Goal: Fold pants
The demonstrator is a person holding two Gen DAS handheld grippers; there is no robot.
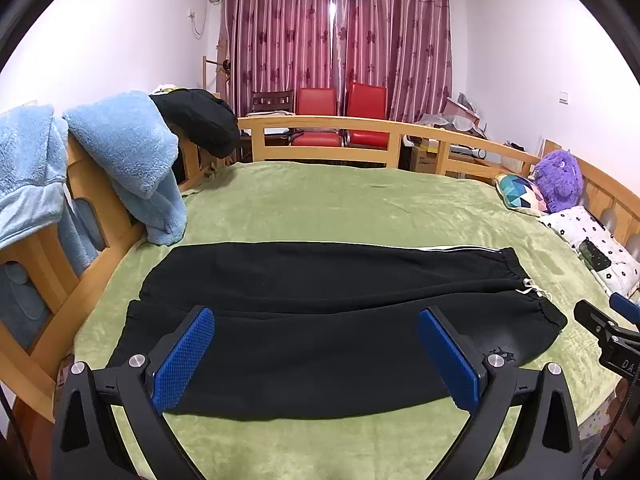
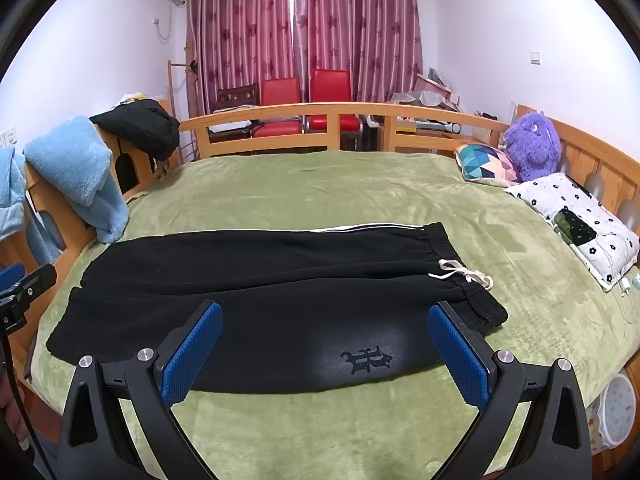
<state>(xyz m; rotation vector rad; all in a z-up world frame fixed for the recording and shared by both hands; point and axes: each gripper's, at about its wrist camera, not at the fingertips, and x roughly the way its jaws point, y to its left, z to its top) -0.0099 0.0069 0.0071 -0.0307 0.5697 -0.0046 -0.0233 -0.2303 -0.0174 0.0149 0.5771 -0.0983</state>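
Observation:
Black pants (image 1: 320, 312) (image 2: 260, 300) lie flat across the green blanket, both legs side by side, cuffs to the left and the elastic waistband with a white drawstring (image 2: 464, 272) to the right. A white stripe runs along the far leg. A dark emblem (image 2: 366, 359) marks the near leg. My left gripper (image 1: 316, 320) hovers open above the near leg, nothing between its blue pads (image 1: 184, 364). My right gripper (image 2: 326, 314) is also open, held over the near leg close to the waistband. Its tip (image 1: 608, 328) shows at the right edge of the left wrist view.
The green blanket (image 2: 320, 196) covers a bed with a wooden rail (image 2: 280, 120). Light blue fleece clothes (image 1: 120, 152) and a black garment (image 1: 200, 120) hang on the left rail. Pillows (image 2: 576, 216) and a purple plush toy (image 2: 532, 148) sit at the right. Red chairs (image 2: 304, 96) stand behind.

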